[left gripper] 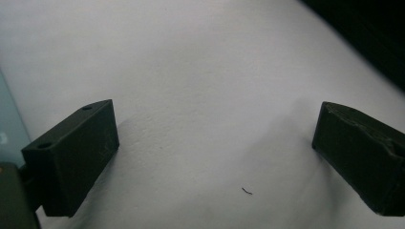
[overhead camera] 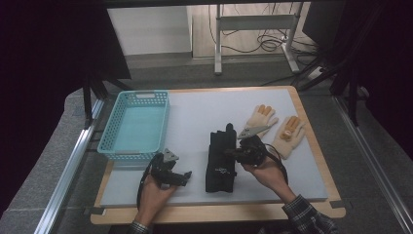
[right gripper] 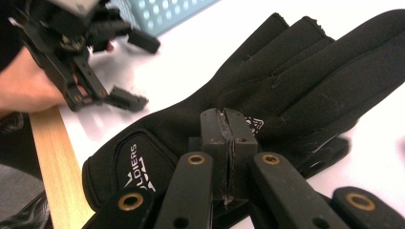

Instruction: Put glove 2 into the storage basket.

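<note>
A pair of black gloves (overhead camera: 220, 163) lies stacked flat in the middle of the white table top (overhead camera: 195, 112), fingers pointing away from the person. My right gripper (overhead camera: 234, 152) hovers at the gloves' right edge. In the right gripper view its jaws (right gripper: 228, 129) are pressed together just above the top black glove (right gripper: 296, 71), with nothing seen between them. My left gripper (overhead camera: 184, 176) rests left of the gloves, near the front edge. Its jaws (left gripper: 215, 143) stand wide apart over bare table, and the left gripper (right gripper: 138, 71) shows open beyond the glove's cuff.
A light blue perforated basket (overhead camera: 112, 129), empty, stands at the left rear. Two tan gloves with orange fingertips (overhead camera: 260, 118) (overhead camera: 290, 136) lie at the right. The table's wooden rim (right gripper: 52, 157) runs along the front edge.
</note>
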A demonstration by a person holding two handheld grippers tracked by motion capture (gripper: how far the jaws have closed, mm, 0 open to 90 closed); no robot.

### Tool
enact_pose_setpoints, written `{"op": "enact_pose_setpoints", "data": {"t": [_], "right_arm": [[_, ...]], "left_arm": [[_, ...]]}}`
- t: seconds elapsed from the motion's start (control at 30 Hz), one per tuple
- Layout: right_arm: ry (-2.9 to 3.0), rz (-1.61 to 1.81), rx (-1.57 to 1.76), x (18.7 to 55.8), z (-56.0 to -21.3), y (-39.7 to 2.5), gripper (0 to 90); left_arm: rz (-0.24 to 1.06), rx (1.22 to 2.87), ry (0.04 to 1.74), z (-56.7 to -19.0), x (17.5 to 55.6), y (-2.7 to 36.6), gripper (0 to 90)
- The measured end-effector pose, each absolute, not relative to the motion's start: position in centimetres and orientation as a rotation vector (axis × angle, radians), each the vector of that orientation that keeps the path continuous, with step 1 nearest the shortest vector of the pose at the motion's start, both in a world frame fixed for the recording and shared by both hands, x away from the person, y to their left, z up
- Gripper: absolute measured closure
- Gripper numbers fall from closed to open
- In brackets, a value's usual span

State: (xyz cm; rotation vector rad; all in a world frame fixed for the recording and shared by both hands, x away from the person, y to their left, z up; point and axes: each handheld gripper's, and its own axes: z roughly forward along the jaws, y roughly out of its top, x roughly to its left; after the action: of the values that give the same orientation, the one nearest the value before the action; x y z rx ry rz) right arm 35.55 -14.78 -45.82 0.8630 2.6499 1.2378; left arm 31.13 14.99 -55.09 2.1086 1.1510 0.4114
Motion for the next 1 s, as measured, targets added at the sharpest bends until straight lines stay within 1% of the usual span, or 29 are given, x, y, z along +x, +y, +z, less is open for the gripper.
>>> {"op": "enact_pose_setpoints", "data": {"t": [0.17,0.27,0.4,0.47,0.53,0.63,0.73,1.0], "right_arm": [[2.678,1.191,0.884,35.9,-48.2,-14.3,87.2],[2.690,1.158,0.898,36.0,-49.4,-14.1,84.9],[2.687,1.130,0.909,35.8,-50.7,-13.9,75.2],[2.672,1.135,0.899,35.8,-50.4,-14.0,69.8],[2.643,1.135,0.872,35.7,-49.6,-14.4,66.3],[2.598,1.163,0.867,35.6,-48.6,-15.3,65.7],[2.572,1.161,0.880,35.6,-48.4,-16.6,66.0],[2.584,1.147,0.960,34.7,-51.2,-19.2,65.5]], "left_arm": [[0.411,2.115,1.149,-55.1,31.1,15.0,2.2],[0.412,2.115,1.149,-55.1,31.1,15.0,2.2],[0.410,2.114,1.150,-55.1,31.1,15.0,2.2],[0.412,2.115,1.149,-55.1,31.1,15.0,2.2],[0.410,2.108,1.153,-55.1,31.1,15.0,2.2],[0.409,2.108,1.154,-55.1,31.1,15.0,2.2],[0.409,2.107,1.154,-55.1,31.1,15.0,2.2],[0.400,2.131,1.118,-54.9,30.6,15.3,5.3]]}}
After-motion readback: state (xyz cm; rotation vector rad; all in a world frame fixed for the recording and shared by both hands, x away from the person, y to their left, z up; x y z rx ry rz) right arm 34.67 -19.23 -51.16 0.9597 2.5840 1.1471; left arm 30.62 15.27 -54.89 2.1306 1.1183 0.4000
